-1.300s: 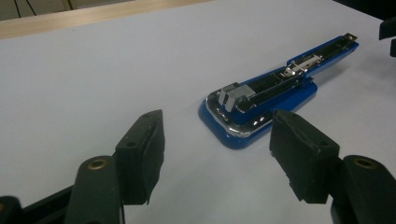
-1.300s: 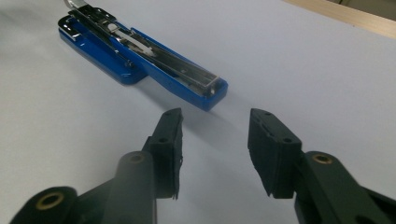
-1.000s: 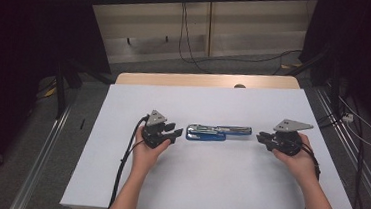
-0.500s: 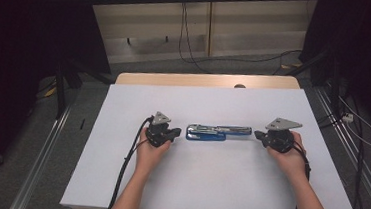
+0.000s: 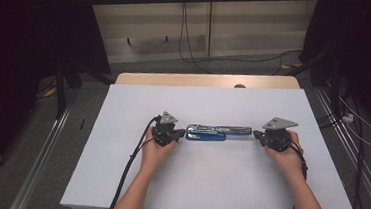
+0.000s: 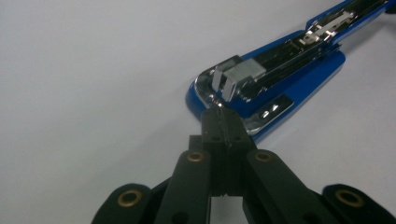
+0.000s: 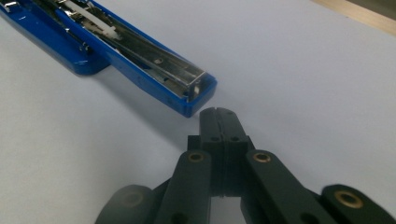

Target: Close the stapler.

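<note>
A blue stapler point(image 5: 219, 133) lies folded out flat on the white table top point(image 5: 192, 190), its metal staple track facing up. My left gripper point(image 5: 181, 133) is shut at the stapler's left end. In the left gripper view its closed tips point(image 6: 222, 119) rest against the chrome end of the stapler point(image 6: 280, 79). My right gripper point(image 5: 256, 134) is shut at the right end. In the right gripper view its tips point(image 7: 219, 114) sit just short of the blue end of the stapler point(image 7: 140, 60), with a small gap between.
A black cable point(image 5: 131, 165) trails from the left gripper toward the near table edge. A strip of bare wood point(image 5: 200, 79) shows along the far edge of the table. Cables and dark stands are on the floor beyond.
The left gripper has shifted right, up to the stapler's left end. The right gripper has edged left toward the other end. The stapler has stayed in place.
</note>
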{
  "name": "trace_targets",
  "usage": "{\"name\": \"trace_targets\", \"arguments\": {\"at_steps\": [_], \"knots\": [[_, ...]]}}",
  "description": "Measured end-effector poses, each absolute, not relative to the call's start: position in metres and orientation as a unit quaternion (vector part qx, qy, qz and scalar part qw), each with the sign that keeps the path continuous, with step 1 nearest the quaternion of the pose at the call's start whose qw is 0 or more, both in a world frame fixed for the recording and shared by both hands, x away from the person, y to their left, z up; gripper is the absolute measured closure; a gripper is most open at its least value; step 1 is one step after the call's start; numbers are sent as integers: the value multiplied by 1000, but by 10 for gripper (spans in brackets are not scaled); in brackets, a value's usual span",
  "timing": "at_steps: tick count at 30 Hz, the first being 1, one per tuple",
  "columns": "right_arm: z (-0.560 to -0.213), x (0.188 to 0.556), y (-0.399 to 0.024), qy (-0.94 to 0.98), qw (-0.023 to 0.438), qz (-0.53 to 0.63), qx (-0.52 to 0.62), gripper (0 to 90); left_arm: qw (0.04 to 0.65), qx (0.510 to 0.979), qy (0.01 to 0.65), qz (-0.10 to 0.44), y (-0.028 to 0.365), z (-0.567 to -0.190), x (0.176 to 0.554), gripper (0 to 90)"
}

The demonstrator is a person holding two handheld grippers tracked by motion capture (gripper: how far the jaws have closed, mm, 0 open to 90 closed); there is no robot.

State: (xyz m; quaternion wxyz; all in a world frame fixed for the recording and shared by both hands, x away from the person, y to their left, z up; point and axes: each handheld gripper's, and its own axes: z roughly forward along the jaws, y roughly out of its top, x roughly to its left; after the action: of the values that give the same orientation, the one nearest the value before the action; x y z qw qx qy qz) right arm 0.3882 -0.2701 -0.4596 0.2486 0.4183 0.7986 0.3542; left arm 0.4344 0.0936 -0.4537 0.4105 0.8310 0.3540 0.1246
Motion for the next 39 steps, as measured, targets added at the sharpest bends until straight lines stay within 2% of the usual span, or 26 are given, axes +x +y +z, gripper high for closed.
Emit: {"name": "trace_targets", "arguments": {"at_steps": [39], "knots": [[-456, 389, -263, 799, 237, 378, 403, 900, 410, 831, 357, 123, 89, -456, 435, 899]]}}
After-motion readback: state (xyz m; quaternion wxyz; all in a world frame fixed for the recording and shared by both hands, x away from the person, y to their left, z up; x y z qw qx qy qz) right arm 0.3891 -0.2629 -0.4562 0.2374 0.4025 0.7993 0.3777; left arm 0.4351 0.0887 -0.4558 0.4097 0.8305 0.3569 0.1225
